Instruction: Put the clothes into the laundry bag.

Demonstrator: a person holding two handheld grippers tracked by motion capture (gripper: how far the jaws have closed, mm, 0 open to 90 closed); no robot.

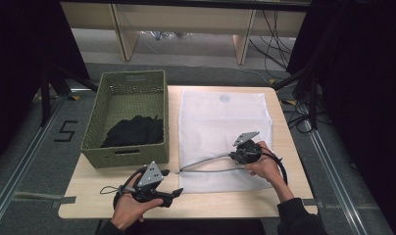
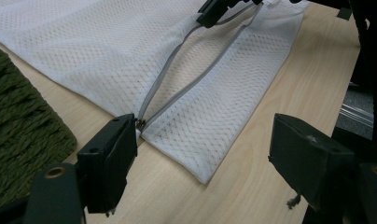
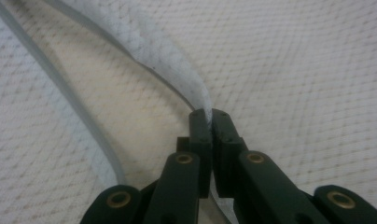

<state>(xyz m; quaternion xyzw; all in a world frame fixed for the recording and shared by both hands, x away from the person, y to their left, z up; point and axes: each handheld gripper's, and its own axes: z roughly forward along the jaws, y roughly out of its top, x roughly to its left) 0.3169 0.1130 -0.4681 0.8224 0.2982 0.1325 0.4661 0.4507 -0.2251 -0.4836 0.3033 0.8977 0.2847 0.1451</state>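
Right gripper view: the right gripper (image 3: pixel 210 116) pinches the mesh bag's (image 1: pixel 220 122) zipper edge (image 3: pixel 168 60) between closed fingers. The left gripper (image 2: pixel 200 149) hovers low, fingers spread, beside the zipper's end (image 2: pixel 141 123) on the counter (image 1: pixel 88 196).

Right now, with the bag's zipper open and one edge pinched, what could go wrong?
The right tongs pinch only a thin lip of the mesh bag, so it may slip free when lifted. The left tongs stand open near the zipper end and could snag it. The bag is unweighted and might slide toward the basket.
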